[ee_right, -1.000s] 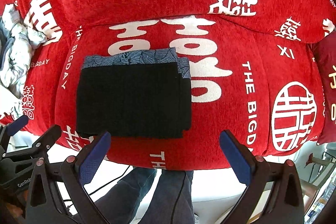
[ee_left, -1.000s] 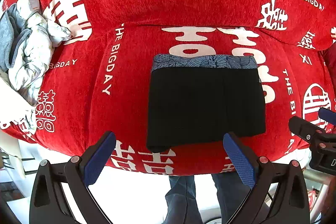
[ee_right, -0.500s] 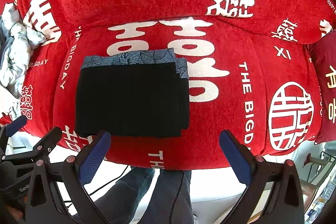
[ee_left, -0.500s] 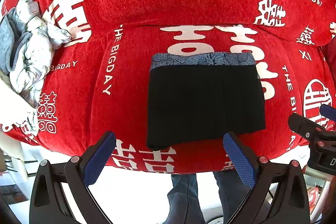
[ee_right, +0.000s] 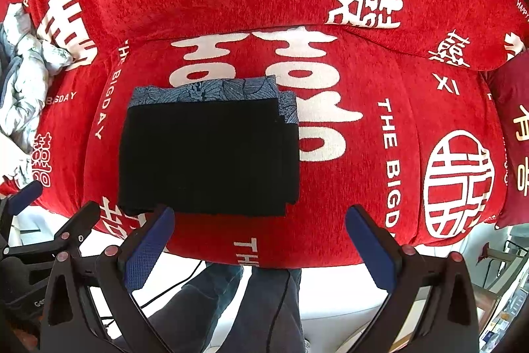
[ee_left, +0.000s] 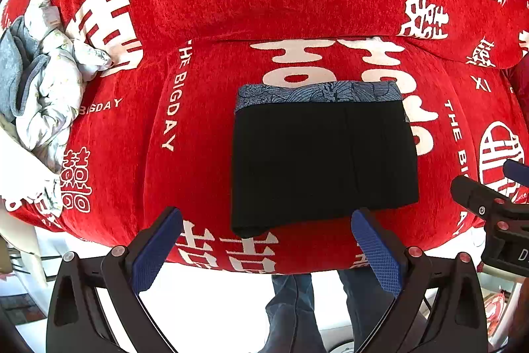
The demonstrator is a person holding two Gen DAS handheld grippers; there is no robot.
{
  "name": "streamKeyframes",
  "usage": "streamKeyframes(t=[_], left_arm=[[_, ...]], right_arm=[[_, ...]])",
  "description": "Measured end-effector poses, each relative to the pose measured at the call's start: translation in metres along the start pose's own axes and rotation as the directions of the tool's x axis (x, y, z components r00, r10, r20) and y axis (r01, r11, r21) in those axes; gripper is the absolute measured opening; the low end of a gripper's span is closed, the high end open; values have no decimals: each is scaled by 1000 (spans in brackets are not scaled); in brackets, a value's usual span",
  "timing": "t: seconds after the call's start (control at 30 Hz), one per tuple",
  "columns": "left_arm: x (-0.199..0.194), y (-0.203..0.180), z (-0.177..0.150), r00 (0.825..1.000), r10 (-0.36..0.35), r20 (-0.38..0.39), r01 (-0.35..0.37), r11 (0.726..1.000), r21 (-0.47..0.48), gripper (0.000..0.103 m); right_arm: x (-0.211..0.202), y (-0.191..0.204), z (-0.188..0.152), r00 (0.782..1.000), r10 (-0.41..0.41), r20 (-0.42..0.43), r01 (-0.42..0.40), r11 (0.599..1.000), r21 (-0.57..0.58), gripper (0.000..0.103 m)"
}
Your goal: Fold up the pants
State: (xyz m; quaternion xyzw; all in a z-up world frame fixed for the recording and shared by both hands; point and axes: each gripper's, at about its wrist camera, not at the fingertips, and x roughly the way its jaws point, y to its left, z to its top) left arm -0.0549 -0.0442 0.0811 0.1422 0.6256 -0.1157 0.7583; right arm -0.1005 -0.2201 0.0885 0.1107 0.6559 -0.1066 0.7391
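Observation:
Black pants (ee_left: 322, 161) lie folded into a flat rectangle on the red sofa seat, on top of a folded blue patterned garment (ee_left: 317, 91) whose far edge sticks out. The right wrist view has the same black pants (ee_right: 208, 157) at centre left. My left gripper (ee_left: 264, 247) is open and empty, hanging just off the seat's front edge below the pants. Also open and empty, my right gripper (ee_right: 258, 247) is off the front edge, to the right of the pants. Each gripper shows at the edge of the other's view.
A red sofa cover (ee_left: 264, 5) with white lettering covers seat and backrest. Crumpled white and grey clothes (ee_left: 39, 81) pile at the left end. A dark red cushion (ee_right: 515, 134) sits at the right end. A person's legs in jeans (ee_right: 231, 303) stand below the seat edge.
Both grippers have drifted slightly back from the sofa, still open. The folded pants have not moved.

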Motion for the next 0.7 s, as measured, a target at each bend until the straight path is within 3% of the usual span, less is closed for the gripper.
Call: streamKeyframes(t=[0.7], left_arm=[[-2, -1, 0, 1000, -4, 21, 4, 1000, 2, 103]], right_arm=[[3, 4, 1, 1000, -3, -7, 3, 1000, -7, 103]])
